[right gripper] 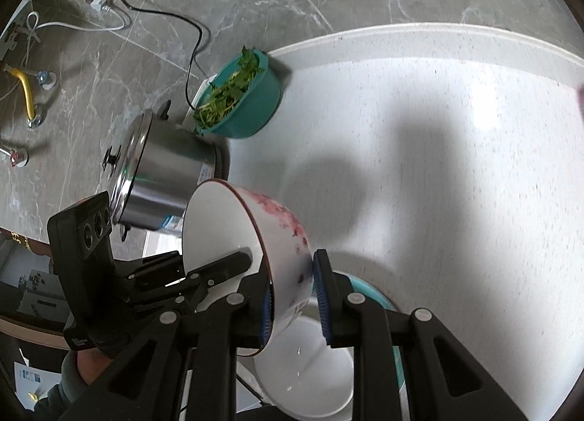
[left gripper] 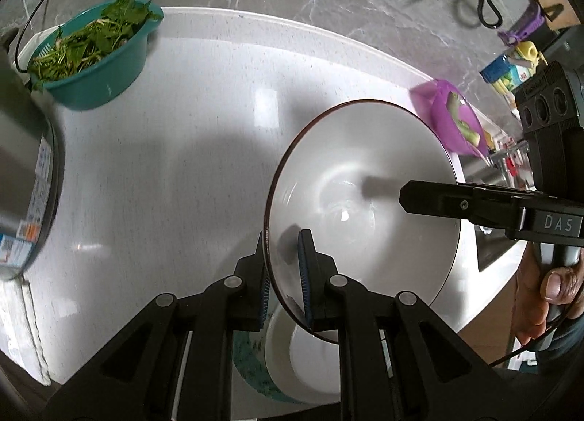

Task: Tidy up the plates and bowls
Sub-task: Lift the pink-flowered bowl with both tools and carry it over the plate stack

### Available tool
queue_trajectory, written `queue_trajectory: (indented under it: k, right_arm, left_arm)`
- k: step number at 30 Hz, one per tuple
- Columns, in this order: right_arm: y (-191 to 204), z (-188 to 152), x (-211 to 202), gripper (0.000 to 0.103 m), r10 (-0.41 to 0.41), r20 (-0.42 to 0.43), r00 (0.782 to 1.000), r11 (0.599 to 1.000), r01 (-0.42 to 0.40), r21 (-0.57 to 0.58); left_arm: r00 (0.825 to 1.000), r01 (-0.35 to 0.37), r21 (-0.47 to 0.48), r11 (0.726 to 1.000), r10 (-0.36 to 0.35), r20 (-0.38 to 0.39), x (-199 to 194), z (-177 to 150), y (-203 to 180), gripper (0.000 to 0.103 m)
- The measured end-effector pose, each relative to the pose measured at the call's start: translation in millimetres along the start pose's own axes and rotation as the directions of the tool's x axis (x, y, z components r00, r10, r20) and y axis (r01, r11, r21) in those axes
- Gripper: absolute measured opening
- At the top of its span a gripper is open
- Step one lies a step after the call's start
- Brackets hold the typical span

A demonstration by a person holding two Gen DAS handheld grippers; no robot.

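A white bowl (left gripper: pixel 365 194) with a dark red rim and pink flowers on its outside (right gripper: pixel 281 216) hangs tilted above the counter, held from both sides. My left gripper (left gripper: pixel 283 238) is shut on its near rim. My right gripper (right gripper: pixel 292 267) is shut on the opposite wall, and it shows in the left wrist view (left gripper: pixel 419 198) with one finger over the bowl's inside. In the right wrist view one finger of the left gripper (right gripper: pixel 219 264) reaches inside the bowl. Below the held bowl a second white bowl (right gripper: pixel 310 377) sits on a teal-patterned plate (left gripper: pixel 248 366).
A teal colander of greens (left gripper: pixel 95 56) stands at the back of the white counter (left gripper: pixel 182 165), beside a steel pot (right gripper: pixel 164 180) with a black cord. A purple bowl (left gripper: pixel 456 121) sits at the counter's right edge. A person's hand (left gripper: pixel 547 293) grips the right handle.
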State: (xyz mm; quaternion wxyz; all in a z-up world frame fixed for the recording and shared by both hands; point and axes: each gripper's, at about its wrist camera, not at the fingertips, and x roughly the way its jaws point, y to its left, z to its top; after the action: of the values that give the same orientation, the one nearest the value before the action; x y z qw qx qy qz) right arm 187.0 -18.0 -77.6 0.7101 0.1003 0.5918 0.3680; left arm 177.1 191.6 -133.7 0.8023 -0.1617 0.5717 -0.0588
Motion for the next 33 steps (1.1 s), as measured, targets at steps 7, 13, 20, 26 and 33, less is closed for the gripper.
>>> queue_trajectory:
  k: [7, 13, 20, 26, 33]
  right_arm:
    - [-0.6, -30.8, 2.5, 0.024, -0.013, -0.020, 1.000, 1.000, 0.013, 0.012]
    - [-7.9, -57.8, 6.5, 0.024, -0.017, -0.044, 0.999, 0.999, 0.019, 0.037]
    - [-21.3, -81.4, 12.2, 0.022, -0.010, -0.078, 0.997, 0.996, 0.016, 0.084]
    - [-25.1, -93.0, 13.1, 0.021, -0.004, -0.091, 0.996, 0.994, 0.014, 0.104]
    - [-32.2, -100.5, 12.1, 0.021, 0.000, -0.108, 0.994, 0.992, 0.014, 0.128]
  left_arm:
    - [0.999, 0.014, 0.005, 1.000, -0.014, -0.036, 4.4, -37.7, -2.6, 0.013]
    - [0.998, 0.023, 0.005, 1.000, -0.023, -0.063, 10.5, -71.4, -6.1, 0.013]
    - [0.998, -0.007, 0.042, 0.999, 0.010, -0.063, 13.0, -100.1, -15.9, 0.013]
    - [0.998, -0.041, 0.084, 0.996, 0.045, -0.054, 10.0, -107.4, -25.8, 0.013]
    - [0.990, -0.135, 0.166, 0.977, 0.138, -0.007, 12.7, -123.2, -47.5, 0.013]
